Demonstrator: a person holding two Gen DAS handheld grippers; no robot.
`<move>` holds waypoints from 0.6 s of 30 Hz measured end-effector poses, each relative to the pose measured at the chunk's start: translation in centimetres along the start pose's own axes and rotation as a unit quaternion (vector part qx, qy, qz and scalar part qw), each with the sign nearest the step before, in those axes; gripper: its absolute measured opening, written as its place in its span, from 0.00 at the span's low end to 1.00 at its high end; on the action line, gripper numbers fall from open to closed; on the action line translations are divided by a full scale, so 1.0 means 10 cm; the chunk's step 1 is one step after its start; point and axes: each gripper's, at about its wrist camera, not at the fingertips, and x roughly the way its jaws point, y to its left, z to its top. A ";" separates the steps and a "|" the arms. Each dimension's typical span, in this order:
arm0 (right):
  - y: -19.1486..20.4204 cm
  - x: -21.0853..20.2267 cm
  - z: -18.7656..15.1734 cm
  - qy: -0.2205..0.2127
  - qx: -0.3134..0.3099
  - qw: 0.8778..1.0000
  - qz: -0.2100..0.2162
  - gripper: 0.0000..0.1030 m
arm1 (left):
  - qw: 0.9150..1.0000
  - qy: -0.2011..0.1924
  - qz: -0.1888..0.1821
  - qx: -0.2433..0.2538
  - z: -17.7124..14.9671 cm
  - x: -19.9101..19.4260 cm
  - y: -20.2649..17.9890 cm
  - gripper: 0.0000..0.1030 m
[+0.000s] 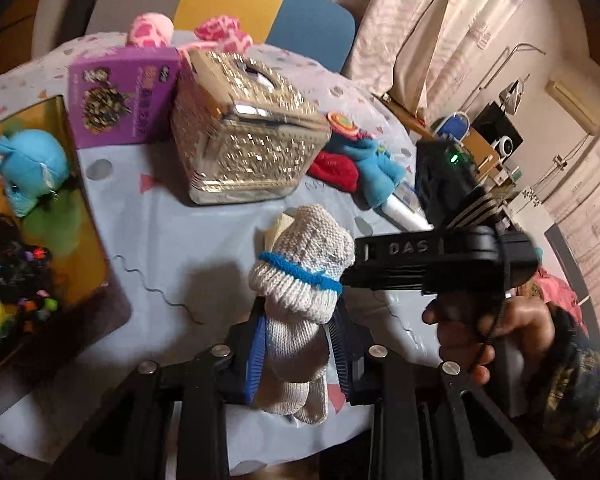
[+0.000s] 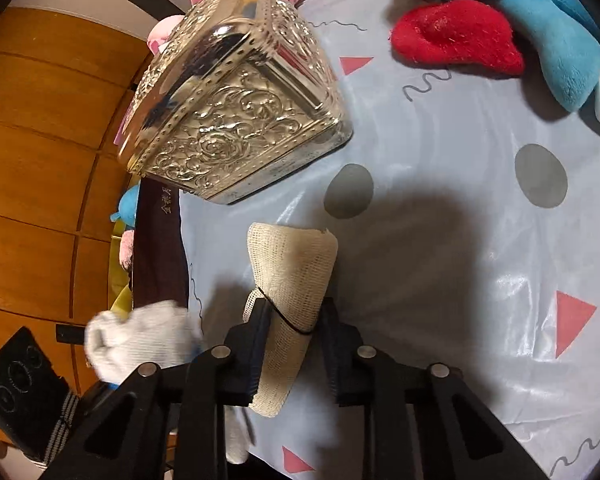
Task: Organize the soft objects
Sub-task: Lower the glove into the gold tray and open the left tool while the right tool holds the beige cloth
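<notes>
Below, left gripper clenched on knitted sock, right gripper grasping gauze roll — bare tablecloth ahead, silver box close beyond.

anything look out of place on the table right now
The embossed silver tin and purple box are hard items among the soft toys. A white tube lies partly under the blue plush.
</notes>
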 end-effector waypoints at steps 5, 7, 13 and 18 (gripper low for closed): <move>0.10 0.02 0.00 -0.005 -0.037 0.999 -0.023 0.22 | 0.999 -0.036 0.000 -0.014 -0.01 -0.38 0.07 0.29; 0.12 0.02 0.05 -0.006 -0.053 0.998 -0.029 0.23 | 0.999 -0.046 0.005 -0.021 0.00 -0.47 0.10 0.29; 0.13 0.00 0.03 -0.016 -0.071 0.997 -0.033 0.23 | 0.996 -0.073 0.025 -0.044 0.03 -0.72 0.24 0.29; 0.22 0.02 -0.02 -0.028 -0.096 0.993 -0.056 0.23 | 0.993 -0.087 0.056 -0.062 0.03 -0.86 0.37 0.29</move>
